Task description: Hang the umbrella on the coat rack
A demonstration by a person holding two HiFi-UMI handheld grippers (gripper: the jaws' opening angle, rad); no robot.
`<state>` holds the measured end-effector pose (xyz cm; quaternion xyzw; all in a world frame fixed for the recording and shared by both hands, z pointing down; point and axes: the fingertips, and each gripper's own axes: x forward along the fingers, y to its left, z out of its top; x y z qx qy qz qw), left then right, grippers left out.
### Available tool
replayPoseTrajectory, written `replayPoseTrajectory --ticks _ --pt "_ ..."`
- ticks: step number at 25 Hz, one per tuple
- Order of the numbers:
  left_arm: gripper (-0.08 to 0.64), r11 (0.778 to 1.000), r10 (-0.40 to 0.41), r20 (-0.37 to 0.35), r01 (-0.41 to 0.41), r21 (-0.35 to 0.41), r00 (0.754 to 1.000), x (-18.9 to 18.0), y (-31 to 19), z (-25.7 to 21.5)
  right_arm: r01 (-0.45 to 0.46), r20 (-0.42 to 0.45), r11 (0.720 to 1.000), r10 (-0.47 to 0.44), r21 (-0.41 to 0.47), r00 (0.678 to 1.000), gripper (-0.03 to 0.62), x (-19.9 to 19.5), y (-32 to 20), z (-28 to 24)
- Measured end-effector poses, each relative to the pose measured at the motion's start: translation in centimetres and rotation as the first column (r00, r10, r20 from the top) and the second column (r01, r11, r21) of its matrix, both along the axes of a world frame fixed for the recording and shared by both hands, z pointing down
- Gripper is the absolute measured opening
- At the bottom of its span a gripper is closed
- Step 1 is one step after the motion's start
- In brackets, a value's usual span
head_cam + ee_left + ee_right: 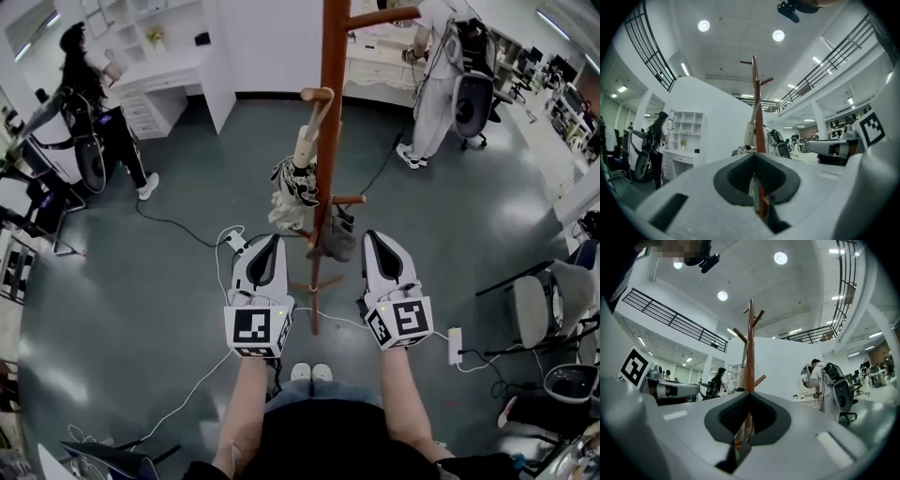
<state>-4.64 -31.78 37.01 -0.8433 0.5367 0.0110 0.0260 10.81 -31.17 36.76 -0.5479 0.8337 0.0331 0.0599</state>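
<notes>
A red-brown wooden coat rack (330, 112) stands on the grey floor straight ahead. The folded umbrella (293, 192), pale with dark print, hangs from an upper peg (317, 94) by its light curved handle. Something grey (339, 239) hangs on a lower peg beside it. My left gripper (270, 240) is just left of the pole, below the umbrella, shut with nothing in it and apart from the umbrella. On the pole's right, my right gripper (371, 236) is shut and holds nothing. Both gripper views face the pole (758, 117) (750, 352) over closed jaws.
A person (94, 103) stands by a white desk with shelves (169, 75) at the back left. Another person (436, 75) and an office chair (472, 103) are at the back right. Cables and a power strip (456, 345) lie on the floor. Chairs (534, 309) stand at the right.
</notes>
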Motion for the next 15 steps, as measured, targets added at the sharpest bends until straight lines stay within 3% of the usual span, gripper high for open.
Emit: replayPoseTrajectory --ticks 15 --pt "-0.002 0.999 -0.018 -0.004 0.018 -0.03 1.0 -0.38 0.6 0.52 -0.019 -0.024 1.0 0.019 -0.011 1.0 0.006 0.16 1.02 -0.06"
